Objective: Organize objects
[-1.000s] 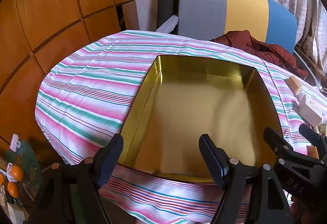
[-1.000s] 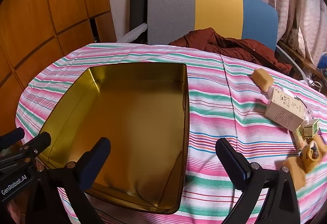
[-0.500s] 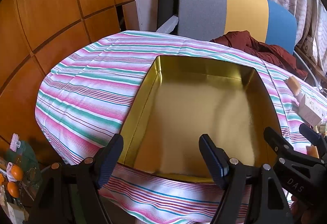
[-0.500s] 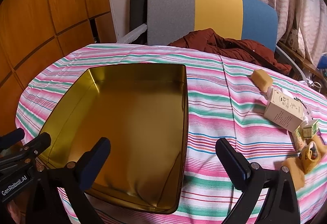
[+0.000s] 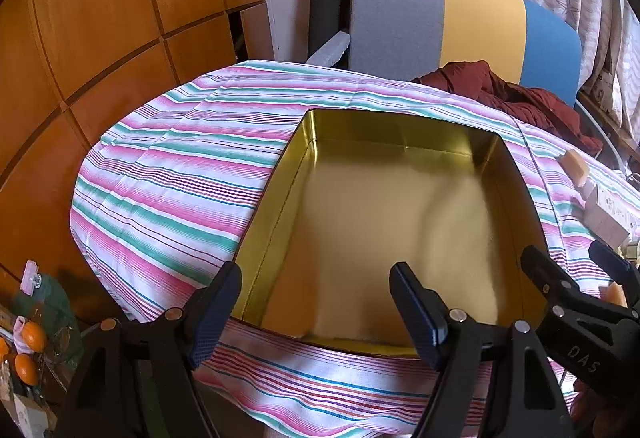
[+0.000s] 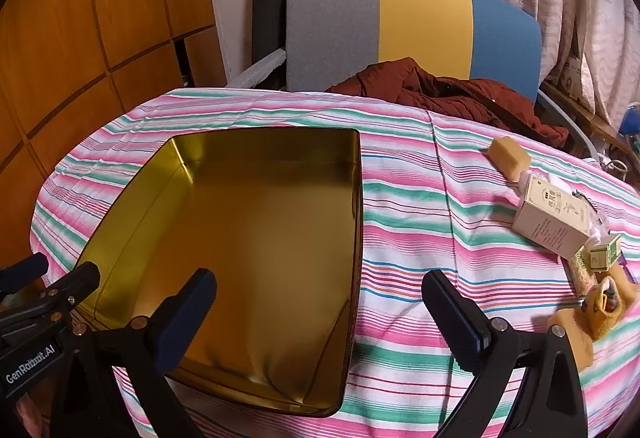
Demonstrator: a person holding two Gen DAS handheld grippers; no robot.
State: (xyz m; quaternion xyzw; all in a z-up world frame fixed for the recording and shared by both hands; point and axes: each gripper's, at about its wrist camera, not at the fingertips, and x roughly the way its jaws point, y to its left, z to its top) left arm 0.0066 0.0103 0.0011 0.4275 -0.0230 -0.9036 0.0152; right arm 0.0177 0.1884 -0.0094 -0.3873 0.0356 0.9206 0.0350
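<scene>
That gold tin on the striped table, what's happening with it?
A person holds two tongs, left tongs and right tongs, both open and empty, at the near end of the gold tin. The tin is empty. A cream box, a tan block and small items lie to its right, not yet packed.

The right gripper [image 6: 316, 312] drifts slightly rightward, so the gold tin [image 6: 256, 222] and cream box [image 6: 554, 218] sit a touch further left in its view
</scene>
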